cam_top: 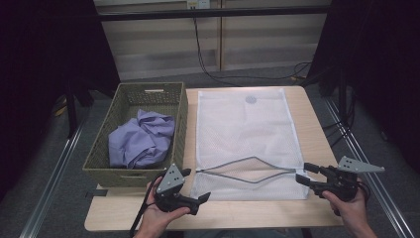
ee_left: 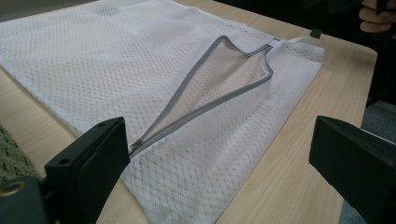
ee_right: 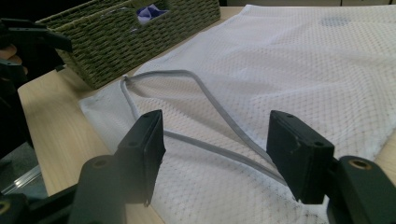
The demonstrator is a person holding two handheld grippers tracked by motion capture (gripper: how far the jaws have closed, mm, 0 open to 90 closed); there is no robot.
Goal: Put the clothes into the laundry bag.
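On my bench [cam_top: 317,134] I counted one woven basket [cam_top: 101,158] at the left edge, holding one crumpled lilac garment [cam_top: 141,139], and one white mesh laundry bag [cam_top: 242,124] lying flat over the middle, reaching from the far edge almost to the near one. One grey zipper [cam_top: 247,169] ran across the bag's near end, unzipped into a lens-shaped gap.

I held two grippers. My left gripper [cam_top: 194,186] sat at the near edge, just beside the basket's near right corner and the zipper's left end; its jaws stood open with nothing between them. My right gripper [cam_top: 306,173] sat near the right edge at the zipper's right end, jaws likewise open, straddling the zipper tapes without pressing them.

In the right gripper view the basket wall hid most of the garment. In the left gripper view the basket was cut off at the lower left, and I could not make out the zipper pull clearly.
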